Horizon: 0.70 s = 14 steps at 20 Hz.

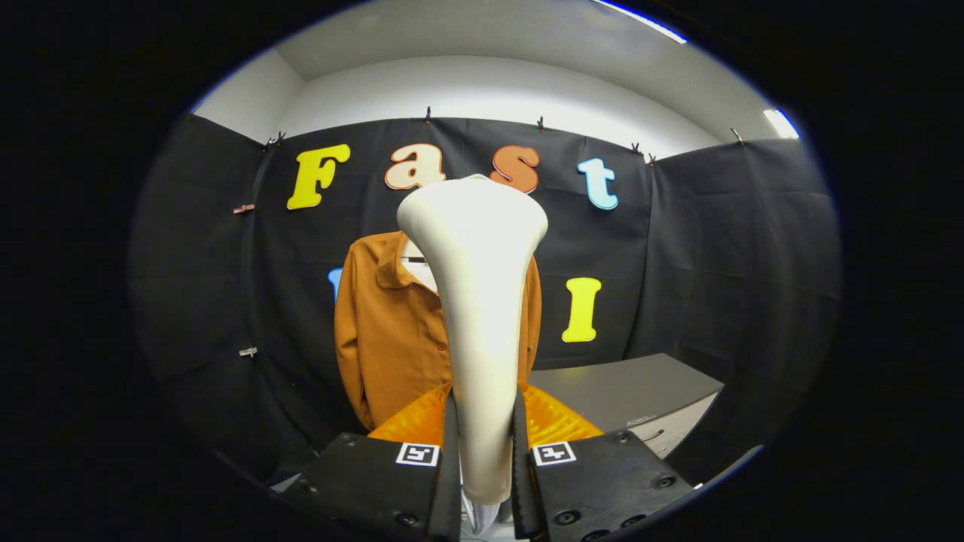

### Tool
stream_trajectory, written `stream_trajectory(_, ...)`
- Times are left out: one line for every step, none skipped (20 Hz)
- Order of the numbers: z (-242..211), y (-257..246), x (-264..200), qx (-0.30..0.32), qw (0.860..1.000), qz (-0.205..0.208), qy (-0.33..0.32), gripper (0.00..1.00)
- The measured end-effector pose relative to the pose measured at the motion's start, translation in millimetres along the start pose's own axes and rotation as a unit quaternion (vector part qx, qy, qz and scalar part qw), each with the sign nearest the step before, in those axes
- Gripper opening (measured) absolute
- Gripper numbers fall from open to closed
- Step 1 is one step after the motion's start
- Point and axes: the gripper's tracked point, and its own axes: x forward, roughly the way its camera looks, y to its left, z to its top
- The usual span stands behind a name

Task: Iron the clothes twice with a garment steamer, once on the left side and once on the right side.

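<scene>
Middle and right half of the brown shirt (384, 331) behind the steamer (478, 301).

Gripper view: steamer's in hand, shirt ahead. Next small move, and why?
Probably carry the white flared garment steamer forward toward one side of the brown collared shirt. The hand-held gripper is shut on its handle, but the head appears to stand short of the hanging fabric.

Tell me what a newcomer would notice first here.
The white garment steamer stands out first, rising upright between the gripper fingers, which are shut on its handle. Beyond it a brown shirt hangs against the black wall, with a grey cabinet beside it.
</scene>
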Motion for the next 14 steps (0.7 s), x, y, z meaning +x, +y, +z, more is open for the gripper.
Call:
stream_trajectory(0.7, 0.0, -0.2, 0.0, 1.0, -0.001, 0.0, 0.3)
stream_trajectory(0.9, 0.5, -0.3, 0.0, 1.0, 0.0, -0.001, 0.3)
stream_trajectory(1.5, 1.6, -0.3, 0.002, 1.0, 0.001, -0.002, 0.3)
stream_trajectory(1.9, 1.4, -1.1, 0.003, 1.0, 0.001, -0.004, 0.3)
stream_trajectory(2.7, 1.9, -1.8, 0.002, 1.0, 0.001, -0.005, 0.3)
stream_trajectory(2.6, 1.8, -2.0, 0.002, 1.0, 0.001, -0.005, 0.3)
stream_trajectory(3.1, 1.9, -1.8, 0.002, 1.0, 0.002, -0.005, 0.3)
stream_trajectory(3.4, 2.8, -2.6, 0.001, 1.0, 0.002, -0.005, 0.3)
stream_trajectory(2.7, 2.9, -3.3, 0.001, 1.0, 0.002, -0.005, 0.3)
stream_trajectory(2.6, 3.6, -3.3, 0.001, 1.0, 0.002, -0.004, 0.3)
stream_trajectory(1.8, 4.3, -3.3, 0.001, 1.0, 0.002, -0.004, 0.3)
stream_trajectory(2.0, 4.2, -3.5, 0.0, 1.0, 0.002, -0.003, 0.3)
stream_trajectory(2.3, 4.4, -3.8, 0.0, 1.0, 0.002, -0.003, 0.3)
stream_trajectory(2.7, 5.7, -3.8, 0.0, 1.0, 0.003, -0.003, 0.3)
